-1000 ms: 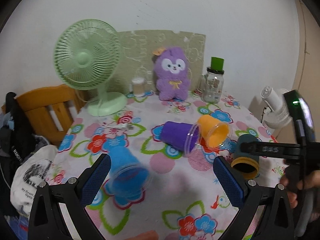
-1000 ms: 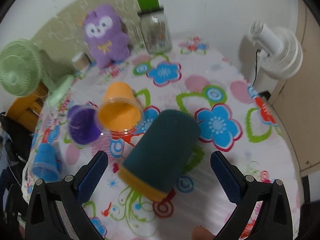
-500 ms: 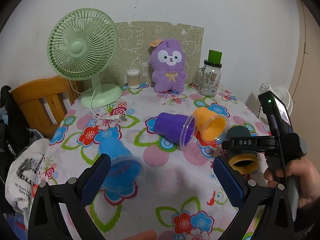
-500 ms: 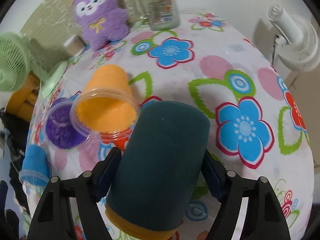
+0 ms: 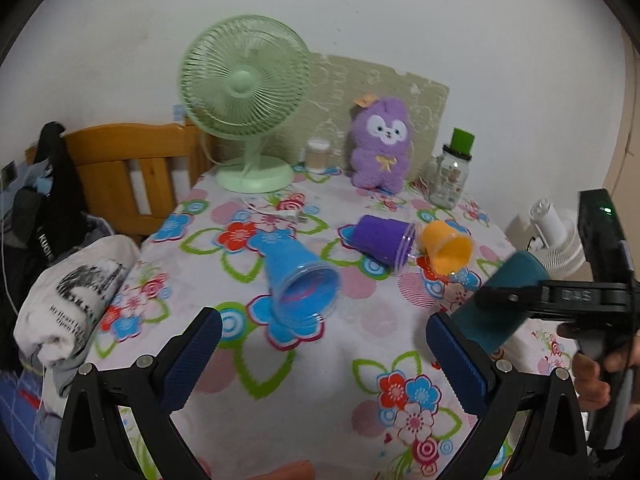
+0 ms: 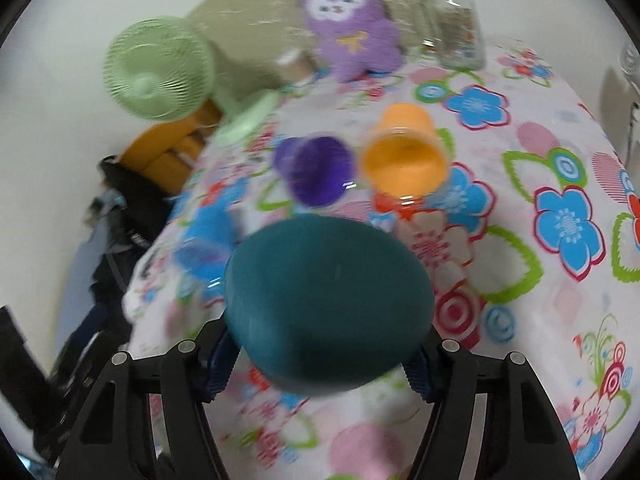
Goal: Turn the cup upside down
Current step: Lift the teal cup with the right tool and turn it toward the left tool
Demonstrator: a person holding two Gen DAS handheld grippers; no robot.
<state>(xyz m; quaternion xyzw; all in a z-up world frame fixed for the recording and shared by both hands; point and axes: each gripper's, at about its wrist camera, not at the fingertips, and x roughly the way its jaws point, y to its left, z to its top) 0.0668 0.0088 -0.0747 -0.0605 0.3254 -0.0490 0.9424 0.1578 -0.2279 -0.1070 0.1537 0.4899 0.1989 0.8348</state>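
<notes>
My right gripper (image 6: 320, 368) is shut on a dark teal cup (image 6: 328, 304) and holds it tilted above the floral tablecloth, closed base toward the camera. The same cup (image 5: 500, 300) shows in the left wrist view, clamped in the right gripper (image 5: 504, 300) at the table's right. My left gripper (image 5: 320, 356) is open and empty, just in front of a blue cup (image 5: 300, 284) lying on its side with its mouth toward me. A purple cup (image 5: 380, 240) and an orange cup (image 5: 446, 248) lie on their sides behind.
A green desk fan (image 5: 244, 96), a purple plush toy (image 5: 380, 144), a small jar (image 5: 318, 154) and a glass jar with a green lid (image 5: 450, 176) stand along the back. A wooden chair (image 5: 132, 168) and folded clothes (image 5: 76, 296) are at the left. A white fan (image 5: 556, 236) stands off the right edge.
My right gripper has lifted the teal cup off the table and tipped it so its base faces the camera. My left gripper has shifted its view, with the blue cup now between its fingers.
</notes>
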